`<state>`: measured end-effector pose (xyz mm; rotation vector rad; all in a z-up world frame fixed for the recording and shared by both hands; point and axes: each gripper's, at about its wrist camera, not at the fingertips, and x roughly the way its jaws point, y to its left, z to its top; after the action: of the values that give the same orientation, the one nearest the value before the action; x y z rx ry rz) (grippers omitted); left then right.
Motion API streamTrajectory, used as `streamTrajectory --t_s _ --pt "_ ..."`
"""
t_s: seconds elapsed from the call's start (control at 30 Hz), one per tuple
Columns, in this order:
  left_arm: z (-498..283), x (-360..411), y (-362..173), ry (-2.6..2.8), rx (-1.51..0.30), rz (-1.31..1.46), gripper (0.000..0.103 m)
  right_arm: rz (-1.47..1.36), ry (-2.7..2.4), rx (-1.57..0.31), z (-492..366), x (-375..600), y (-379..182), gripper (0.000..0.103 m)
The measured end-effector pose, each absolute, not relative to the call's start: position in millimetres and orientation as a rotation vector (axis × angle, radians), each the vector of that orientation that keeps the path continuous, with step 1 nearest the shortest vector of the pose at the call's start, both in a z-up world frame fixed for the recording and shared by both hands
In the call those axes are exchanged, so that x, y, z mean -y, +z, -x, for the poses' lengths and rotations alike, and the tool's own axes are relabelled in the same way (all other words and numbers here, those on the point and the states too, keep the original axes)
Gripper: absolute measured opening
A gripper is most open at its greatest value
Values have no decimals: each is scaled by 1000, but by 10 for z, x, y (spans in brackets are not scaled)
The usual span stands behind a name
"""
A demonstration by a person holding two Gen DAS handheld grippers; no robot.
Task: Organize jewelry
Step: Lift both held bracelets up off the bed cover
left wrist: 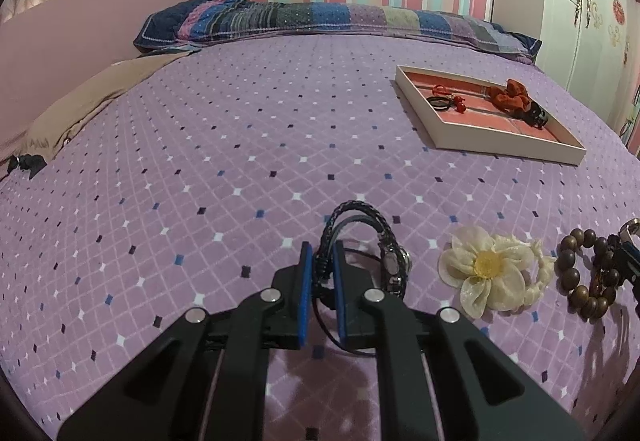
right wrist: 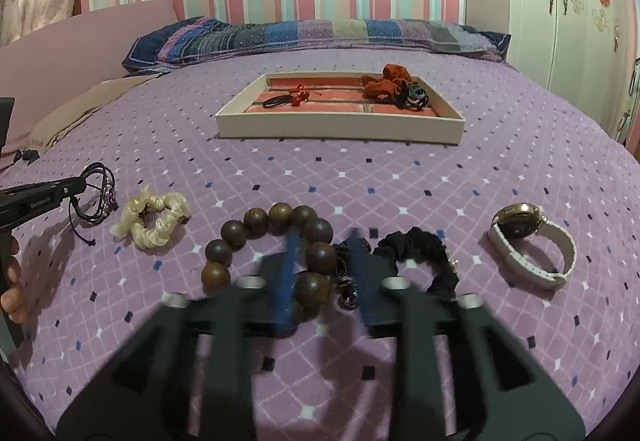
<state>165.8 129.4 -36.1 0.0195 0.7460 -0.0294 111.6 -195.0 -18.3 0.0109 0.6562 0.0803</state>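
Observation:
My left gripper [left wrist: 322, 255] is shut on a black braided cord bracelet [left wrist: 360, 237] on the purple bed; it also shows in the right wrist view [right wrist: 100, 197]. My right gripper [right wrist: 324, 241] is blurred and its jaws stand around several beads of a brown wooden bead bracelet [right wrist: 276, 241], with a gap between the pads. A cream flower scrunchie [left wrist: 492, 269] lies between the two bracelets. A black scrunchie [right wrist: 420, 253] and a white watch [right wrist: 532, 245] lie to the right. The jewelry tray [right wrist: 340, 127] holds a red scrunchie [right wrist: 384, 83], black hair ties and red beads.
The purple checked bedspread [left wrist: 200, 161] fills both views. A patchwork pillow [left wrist: 320, 21] lies at the far edge, a beige pillow [left wrist: 88, 101] at the left. A white wardrobe [right wrist: 568, 1] stands at the right. A hand [right wrist: 12, 281] shows at the left edge.

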Motion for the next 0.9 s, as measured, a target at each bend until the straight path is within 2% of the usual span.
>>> streamTrajectory --t_s 0.27,0.43,0.47,0.53,0.9 --pt "-1677 -1338 -362 -33 -752 -1 11 13 100 -719 -1271 1887 -306 34" --pt "-1691 -1342 -362 -34 -757 7 11 46 91 -740 -1332 1854 -345 28" --pt "-1691 -1342 -359 -35 -757 8 11 48 89 -741 -1335 1853 -352 22" --pt "-1689 -1343 -355 -35 -756 8 11 46 86 -739 -1336 1858 -362 20" --pt "-1670 -1333 -332 -35 -746 11 11 50 116 -678 -1224 1851 -179 19"
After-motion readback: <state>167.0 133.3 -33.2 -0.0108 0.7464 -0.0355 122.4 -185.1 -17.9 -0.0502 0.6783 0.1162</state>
